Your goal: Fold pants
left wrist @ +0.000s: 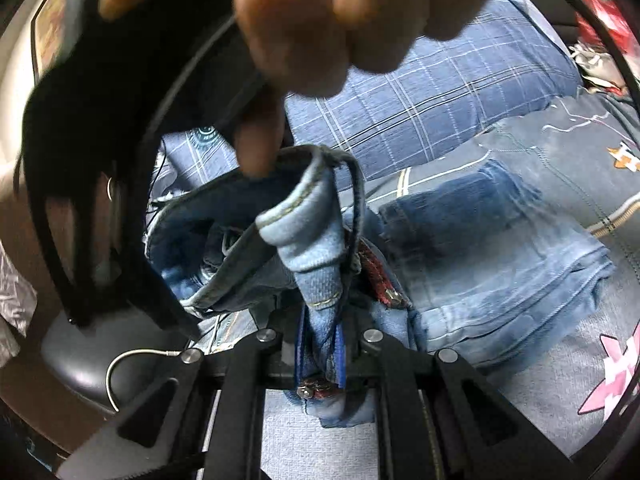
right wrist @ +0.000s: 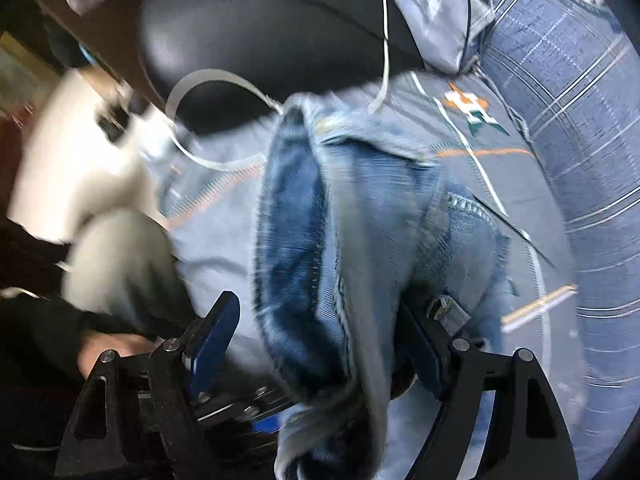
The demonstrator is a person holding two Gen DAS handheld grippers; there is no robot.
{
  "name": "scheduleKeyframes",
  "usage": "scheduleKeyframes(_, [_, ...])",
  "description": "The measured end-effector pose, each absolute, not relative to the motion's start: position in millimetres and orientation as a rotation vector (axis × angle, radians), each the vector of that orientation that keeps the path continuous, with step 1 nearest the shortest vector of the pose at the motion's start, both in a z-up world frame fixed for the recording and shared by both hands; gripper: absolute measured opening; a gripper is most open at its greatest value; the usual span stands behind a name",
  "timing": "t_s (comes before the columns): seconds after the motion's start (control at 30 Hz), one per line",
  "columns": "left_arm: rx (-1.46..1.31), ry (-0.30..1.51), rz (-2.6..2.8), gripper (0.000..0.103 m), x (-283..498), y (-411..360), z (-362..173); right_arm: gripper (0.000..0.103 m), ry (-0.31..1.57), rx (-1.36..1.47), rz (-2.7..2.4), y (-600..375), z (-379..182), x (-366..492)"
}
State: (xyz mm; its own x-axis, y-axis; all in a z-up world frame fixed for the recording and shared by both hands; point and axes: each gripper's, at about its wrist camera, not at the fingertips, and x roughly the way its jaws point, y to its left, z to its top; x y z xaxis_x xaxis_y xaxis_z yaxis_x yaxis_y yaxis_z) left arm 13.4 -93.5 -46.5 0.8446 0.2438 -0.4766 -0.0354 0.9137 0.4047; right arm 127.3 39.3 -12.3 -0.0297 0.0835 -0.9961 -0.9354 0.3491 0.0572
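Observation:
The blue denim pants [left wrist: 492, 264] lie partly folded on a bed, legs stacked to the right. My left gripper [left wrist: 320, 344] is shut on the waistband of the pants, which rises bunched above the fingers. A bare hand [left wrist: 304, 40] close to the lens pinches the waistband's upper edge. In the blurred right wrist view, my right gripper [right wrist: 320, 344] is open with its blue pads [right wrist: 212, 340] wide apart, and a raised fold of the pants [right wrist: 344, 240] hangs between the jaws without being clamped.
A blue plaid pillow [left wrist: 432, 92] lies behind the pants on a grey-blue printed bedsheet [left wrist: 580, 168]. A black cushioned stool [right wrist: 260, 48] with a white cable [right wrist: 216, 80] stands at the bed's edge. Red clutter [left wrist: 600, 20] sits far right.

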Motion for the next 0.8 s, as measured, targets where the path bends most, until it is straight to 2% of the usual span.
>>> scheduleKeyframes(0.1, [0.400, 0.558, 0.135, 0.013, 9.2, -90.3, -46.9, 0.054, 1.293, -0.948, 0.927, 35.8, -19.1, 122.7])
scheduleKeyframes(0.13, [0.395, 0.560, 0.126, 0.013, 7.8, -88.7, -45.7, 0.037, 1.291, -0.902, 0.901, 29.5, -15.5, 127.9])
scheduleKeyframes(0.17, [0.386, 0.557, 0.116, 0.013, 5.1, -88.4, -41.6, 0.028, 1.298, -0.846, 0.886, 23.5, -12.1, 133.7])
scheduleKeyframes(0.27, [0.264, 0.541, 0.042, 0.014, -2.7, -74.7, -18.5, 0.021, 1.330, -0.524, 0.880, -18.1, 6.6, 159.0])
scheduleKeyframes(0.4, [0.065, 0.515, -0.115, 0.018, -8.4, -64.4, 5.8, 0.020, 1.284, -0.034, 0.921, -104.8, 15.4, 173.8])
scheduleKeyframes(0.5, [0.034, 0.528, -0.192, 0.019, 2.0, -85.0, 6.3, 0.020, 1.241, 0.278, 0.916, -172.1, 4.5, 171.4])
scheduleKeyframes(0.6, [0.062, 0.559, -0.219, 0.020, 11.4, -108.8, 3.4, 0.020, 1.227, 0.583, 0.862, -232.1, -32.1, 171.5])
scheduleKeyframes(0.7, [0.065, 0.620, -0.269, 0.021, 18.4, -130.4, -3.7, 0.020, 1.189, 0.727, 0.805, -271.3, -65.1, 166.5])
scheduleKeyframes(0.77, [0.088, 0.652, -0.314, 0.031, 19.4, -144.8, -9.0, 0.035, 1.213, 0.859, 0.731, -298.8, -95.7, 168.6])
scheduleKeyframes(0.8, [0.085, 0.667, -0.349, 0.035, 17.4, -147.2, -12.5, 0.038, 1.236, 0.898, 0.663, -308.3, -104.0, 169.6])
